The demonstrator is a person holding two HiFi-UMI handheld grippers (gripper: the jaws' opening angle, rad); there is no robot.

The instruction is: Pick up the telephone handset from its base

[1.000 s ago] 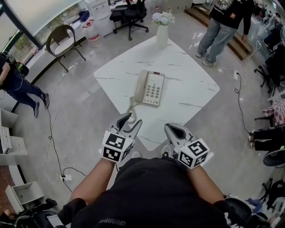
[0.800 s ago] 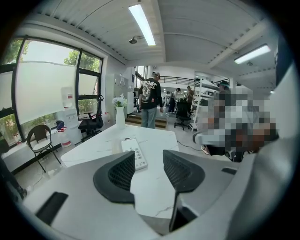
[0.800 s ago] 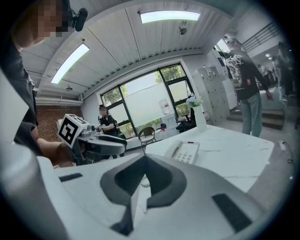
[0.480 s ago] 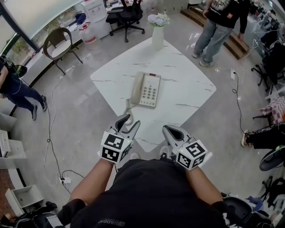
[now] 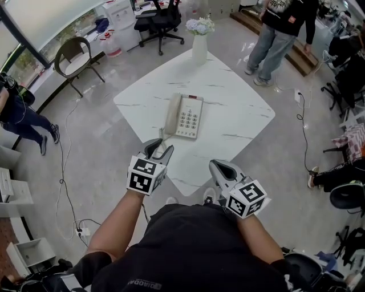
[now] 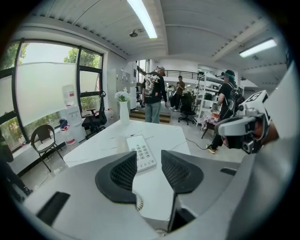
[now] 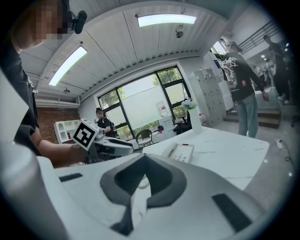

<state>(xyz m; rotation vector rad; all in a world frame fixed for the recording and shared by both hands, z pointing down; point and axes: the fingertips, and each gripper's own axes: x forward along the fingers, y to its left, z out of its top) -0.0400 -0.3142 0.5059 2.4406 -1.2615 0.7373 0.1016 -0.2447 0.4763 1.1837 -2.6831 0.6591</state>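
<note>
A beige telephone (image 5: 189, 117) lies on the white marble table (image 5: 239, 108), with its handset (image 5: 173, 113) resting in the cradle on the base's left side. A coiled cord (image 5: 163, 135) runs from it toward the table's near corner. My left gripper (image 5: 158, 149) hovers at that corner just short of the cord; its jaws are closing with nothing between them. In the left gripper view the keypad (image 6: 142, 152) shows beyond the pads (image 6: 122, 176). My right gripper (image 5: 219, 167) hangs shut and empty off the table's near edge, well short of the phone (image 7: 183, 152).
A white vase of flowers (image 5: 199, 43) stands at the table's far corner. A person (image 5: 282, 34) stands beyond the table on the right, another (image 5: 17, 108) at the far left. A metal chair (image 5: 77, 54) and an office chair (image 5: 159, 17) stand behind. Cables (image 5: 65, 171) trail on the floor.
My left gripper has moved forward to the table's near corner, closer to the coiled cord, and its jaws have narrowed slightly. The right gripper has stayed put.
</note>
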